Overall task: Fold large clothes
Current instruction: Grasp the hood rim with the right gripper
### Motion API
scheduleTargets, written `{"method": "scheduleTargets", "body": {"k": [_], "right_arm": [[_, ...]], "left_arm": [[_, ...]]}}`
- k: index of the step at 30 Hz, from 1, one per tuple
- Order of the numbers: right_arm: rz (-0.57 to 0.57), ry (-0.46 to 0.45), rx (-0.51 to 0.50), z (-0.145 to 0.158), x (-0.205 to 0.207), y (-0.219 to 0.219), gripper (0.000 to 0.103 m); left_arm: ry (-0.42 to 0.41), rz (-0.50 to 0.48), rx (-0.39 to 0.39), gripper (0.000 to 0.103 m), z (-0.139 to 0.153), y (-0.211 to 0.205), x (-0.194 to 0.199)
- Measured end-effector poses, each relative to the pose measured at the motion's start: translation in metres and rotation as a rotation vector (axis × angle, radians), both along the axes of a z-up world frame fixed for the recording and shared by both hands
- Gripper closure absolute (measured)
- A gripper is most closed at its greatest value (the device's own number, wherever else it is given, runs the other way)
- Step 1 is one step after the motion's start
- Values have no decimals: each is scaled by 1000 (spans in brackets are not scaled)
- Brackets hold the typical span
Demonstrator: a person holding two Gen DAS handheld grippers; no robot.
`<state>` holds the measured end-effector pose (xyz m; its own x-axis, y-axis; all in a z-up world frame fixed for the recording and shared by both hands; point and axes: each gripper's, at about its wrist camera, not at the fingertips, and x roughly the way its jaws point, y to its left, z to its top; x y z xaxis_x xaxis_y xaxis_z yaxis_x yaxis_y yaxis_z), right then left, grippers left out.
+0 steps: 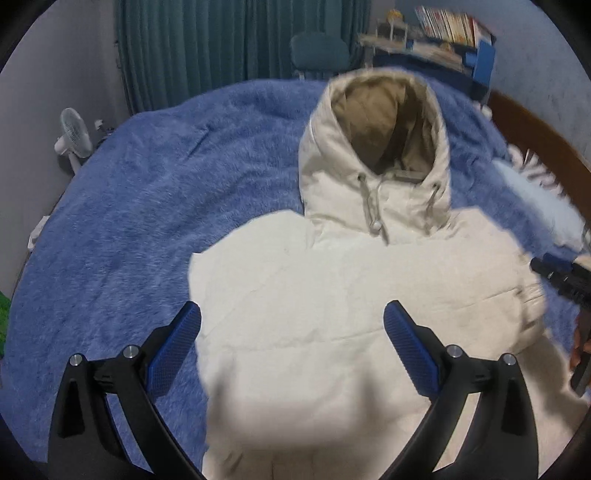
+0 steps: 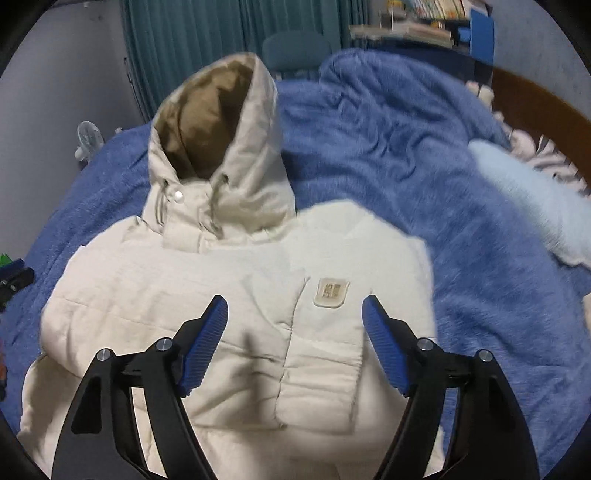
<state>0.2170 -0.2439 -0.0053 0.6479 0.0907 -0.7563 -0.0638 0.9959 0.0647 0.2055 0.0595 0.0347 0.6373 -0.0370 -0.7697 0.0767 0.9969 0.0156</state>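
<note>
A cream puffer jacket (image 1: 332,295) lies face up on a blue fluffy blanket (image 1: 147,206), its tan-lined hood (image 1: 380,122) pointing to the far side. Its sleeves are folded in over the body. My left gripper (image 1: 291,317) is open and empty above the jacket's left part. My right gripper (image 2: 295,314) is open and empty above the jacket (image 2: 221,295), near a square chest patch (image 2: 331,291). The right gripper's body also shows at the right edge of the left wrist view (image 1: 565,280).
The blanket (image 2: 443,177) covers a bed with a brown wooden headboard (image 1: 535,133) at right. A pale pillow (image 2: 535,199) lies at right. A white fan (image 1: 74,136), teal curtains (image 1: 221,48), a chair (image 1: 319,50) and a bookshelf (image 1: 443,33) stand behind.
</note>
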Motion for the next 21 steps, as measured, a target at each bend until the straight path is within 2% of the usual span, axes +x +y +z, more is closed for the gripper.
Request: {"method": "scheduleTargets", "body": {"k": [2,5,8,11,15,18,21], "right_arm": [[-13,26,19,-21,9,-6,30],[-4,62,20,-50,20,-10,28],[7,56,57,-68,19,-16,25],[-11,30,84,-75,14,-16,24],[-33,-7,49,-81,9,-7,21],[-45,-36,69,-72,6,-12,21],[-41,-53,76,-55,6,-10,21]], "left_arm": [[18,-8,43,8,-22,-7,12],[52,-16,38,8,-54,-8,24],[72,-18,-16,6,-81,-3,27],[36,-17,-79,6,-99,5,19],[39,-23,-100,6,-103,10,16],[34,-12,-102,6,-101,11,16],[21,-16,-65,7,-88,8,12]]}}
